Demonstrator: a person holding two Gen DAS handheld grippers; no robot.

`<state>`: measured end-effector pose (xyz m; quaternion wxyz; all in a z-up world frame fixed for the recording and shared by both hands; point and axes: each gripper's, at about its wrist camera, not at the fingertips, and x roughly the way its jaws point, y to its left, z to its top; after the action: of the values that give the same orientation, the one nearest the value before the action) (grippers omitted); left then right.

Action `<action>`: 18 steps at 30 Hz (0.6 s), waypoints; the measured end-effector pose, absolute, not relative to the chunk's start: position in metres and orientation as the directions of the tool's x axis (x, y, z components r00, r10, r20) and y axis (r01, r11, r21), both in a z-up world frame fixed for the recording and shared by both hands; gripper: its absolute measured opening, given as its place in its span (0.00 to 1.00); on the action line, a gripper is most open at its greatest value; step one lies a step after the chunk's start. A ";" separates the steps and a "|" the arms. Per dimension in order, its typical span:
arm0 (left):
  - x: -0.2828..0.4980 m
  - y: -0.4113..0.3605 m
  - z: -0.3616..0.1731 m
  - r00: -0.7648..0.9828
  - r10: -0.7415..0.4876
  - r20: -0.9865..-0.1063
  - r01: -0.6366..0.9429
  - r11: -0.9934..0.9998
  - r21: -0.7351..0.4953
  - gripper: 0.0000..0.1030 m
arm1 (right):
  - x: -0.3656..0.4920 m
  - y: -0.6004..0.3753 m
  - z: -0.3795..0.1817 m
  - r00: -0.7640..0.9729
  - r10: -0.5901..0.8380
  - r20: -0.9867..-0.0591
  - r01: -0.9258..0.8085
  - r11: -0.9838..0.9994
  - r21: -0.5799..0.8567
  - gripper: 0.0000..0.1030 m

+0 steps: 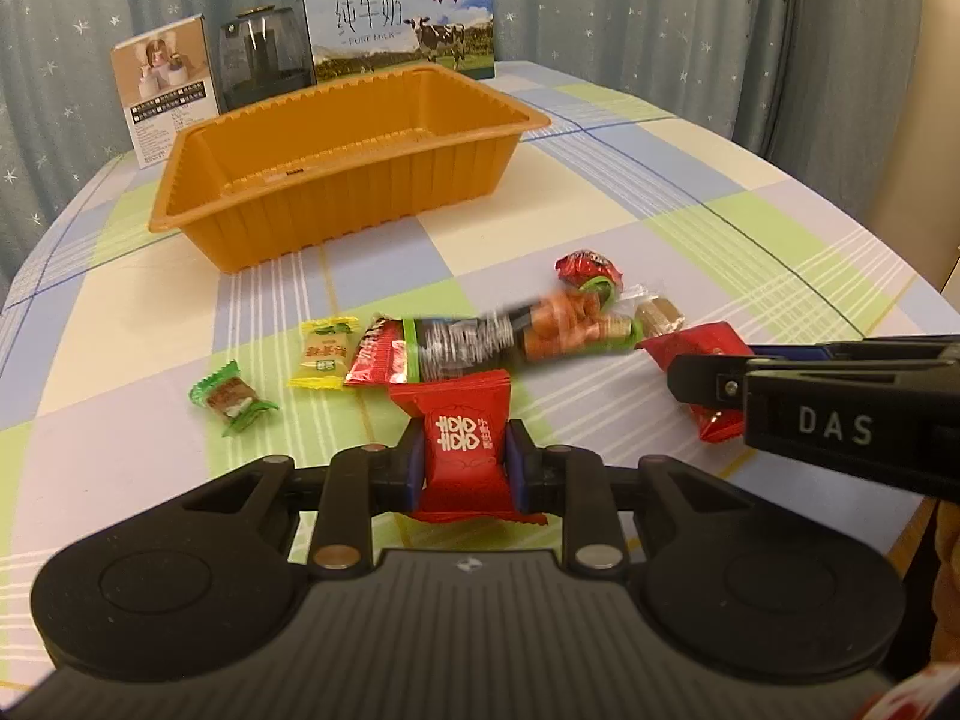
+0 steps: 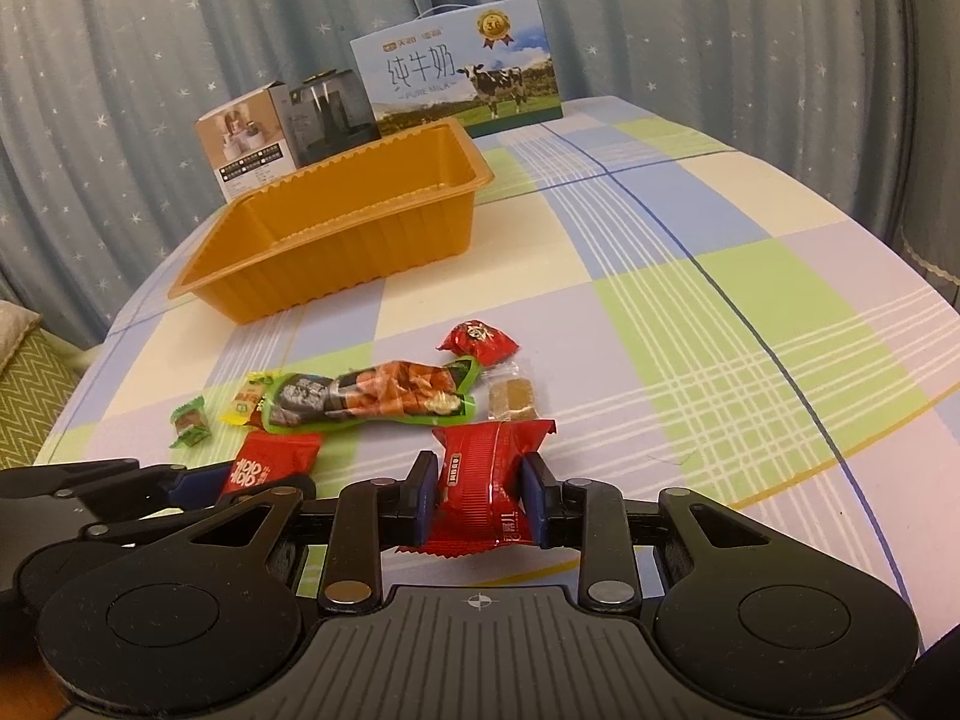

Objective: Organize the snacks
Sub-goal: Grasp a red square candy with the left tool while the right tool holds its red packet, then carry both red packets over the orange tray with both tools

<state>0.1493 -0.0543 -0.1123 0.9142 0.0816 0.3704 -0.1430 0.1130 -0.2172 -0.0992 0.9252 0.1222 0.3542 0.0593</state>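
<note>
My left gripper (image 1: 463,456) is shut on a red snack packet with a double-happiness mark (image 1: 461,444), near the table. My right gripper (image 2: 480,495) is shut on another red packet (image 2: 483,480); it shows from the side in the left wrist view (image 1: 708,387). An empty orange tray (image 1: 336,180) stands behind the pile, also seen in the right wrist view (image 2: 336,234). Loose snacks lie between: a long green-edged packet (image 2: 372,399), a round red candy (image 2: 478,338), a clear-wrapped brown sweet (image 2: 510,399), a yellow packet (image 1: 324,351) and a green candy (image 1: 231,399).
A pure milk carton (image 1: 399,21), a dark jar (image 1: 261,54) and a small photo box (image 1: 165,90) stand behind the tray by the star-patterned curtain. The checked tablecloth (image 2: 720,312) stretches to the right. The table edge curves at the left.
</note>
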 end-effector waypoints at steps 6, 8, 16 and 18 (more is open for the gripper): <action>0.139 -0.050 -0.103 0.701 -0.200 -0.684 0.310 0.950 0.039 0.23 | 0.109 -0.216 -0.095 0.750 0.202 -0.630 -0.033 0.963 0.269 0.29; 0.136 -0.049 -0.100 0.707 -0.202 -0.678 0.304 0.952 0.034 0.23 | 0.107 -0.215 -0.094 0.753 0.203 -0.625 -0.037 0.963 0.268 0.29; 0.136 -0.041 -0.086 0.739 -0.194 -0.646 0.270 0.963 0.021 0.23 | 0.105 -0.209 -0.082 0.774 0.207 -0.598 -0.068 0.967 0.247 0.29; 0.137 -0.038 -0.083 0.742 -0.195 -0.641 0.263 0.965 0.010 0.23 | 0.105 -0.206 -0.078 0.783 0.205 -0.587 -0.081 0.970 0.231 0.29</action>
<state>0.1374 -0.0375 -0.0827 0.9320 0.0499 0.3372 -0.1229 0.1049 -0.2063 -0.0783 0.9392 0.0970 0.3205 0.0763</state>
